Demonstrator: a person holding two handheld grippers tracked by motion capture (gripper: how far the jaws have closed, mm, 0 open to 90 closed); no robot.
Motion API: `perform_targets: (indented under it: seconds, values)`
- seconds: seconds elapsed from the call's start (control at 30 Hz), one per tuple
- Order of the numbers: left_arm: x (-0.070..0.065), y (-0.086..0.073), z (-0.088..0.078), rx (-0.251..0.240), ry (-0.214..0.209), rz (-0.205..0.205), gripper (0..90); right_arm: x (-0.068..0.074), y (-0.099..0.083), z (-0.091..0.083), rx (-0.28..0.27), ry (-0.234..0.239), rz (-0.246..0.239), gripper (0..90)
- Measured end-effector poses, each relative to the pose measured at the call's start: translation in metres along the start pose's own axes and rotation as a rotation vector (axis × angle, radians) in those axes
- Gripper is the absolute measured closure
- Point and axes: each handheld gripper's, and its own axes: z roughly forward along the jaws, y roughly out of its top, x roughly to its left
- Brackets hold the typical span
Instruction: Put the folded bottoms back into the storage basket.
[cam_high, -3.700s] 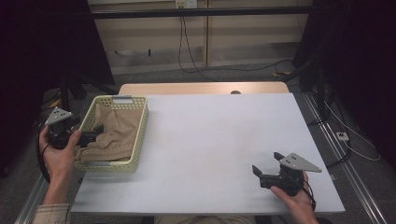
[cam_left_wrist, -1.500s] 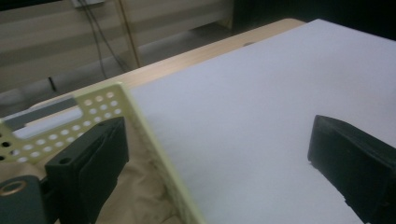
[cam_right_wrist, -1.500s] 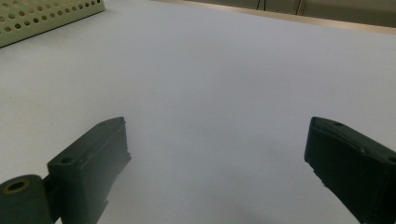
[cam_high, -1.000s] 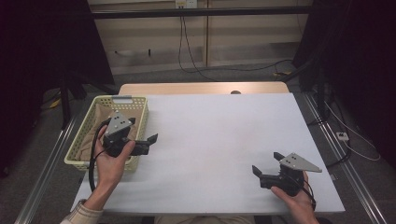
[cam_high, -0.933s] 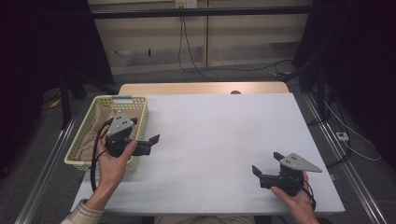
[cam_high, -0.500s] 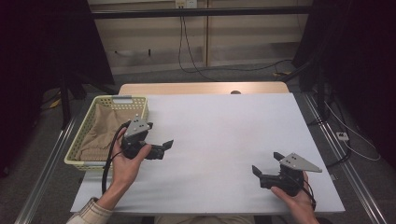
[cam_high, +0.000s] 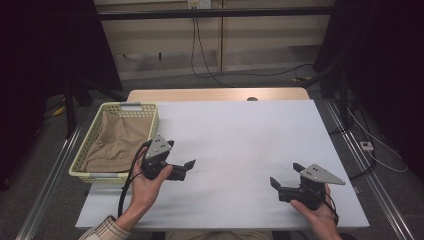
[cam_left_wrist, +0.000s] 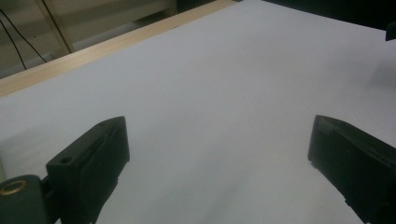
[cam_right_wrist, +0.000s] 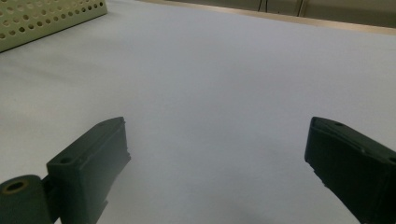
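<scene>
Near the front edge of the desk (cam_high: 240, 130), the right hand-held gripper (cam_high: 286, 182) is resting with its jaws wide apart and empty. The left hand-held gripper (cam_high: 186, 169), also spread and empty, is hovering just right of the basket (cam_high: 90, 145) at the left edge, where the beige cloth (cam_high: 117, 140) is lying. I judge a reach into the basket is next.

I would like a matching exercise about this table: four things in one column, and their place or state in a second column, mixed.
Things:
1. basket
2. cloth
3. left tool
4. right tool

Places or states:
A. open, near the table's front right
B. lying inside the basket
C. on the table's left edge
D. open, just right of the basket

Pairs: 1-C, 2-B, 3-D, 4-A
</scene>
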Motion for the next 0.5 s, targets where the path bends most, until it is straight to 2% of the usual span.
perform_targets:
  seconds: [0.1,0.23,0.43,0.5]
  values:
    - [-0.001,-0.007,0.001,0.005,0.000,0.003,5.5,0.000,0.000,0.000,-0.001,0.001,0.000,6.0]
    - [-0.001,-0.016,0.003,0.036,0.000,0.010,5.6,0.000,0.000,0.000,-0.002,0.001,0.000,6.0]
    - [0.000,-0.028,0.001,0.035,0.001,-0.014,5.6,0.000,0.000,0.000,-0.002,0.002,0.001,6.0]
    - [-0.002,-0.035,0.000,0.030,0.026,-0.040,5.9,0.000,0.000,0.000,-0.003,0.003,0.000,6.0]
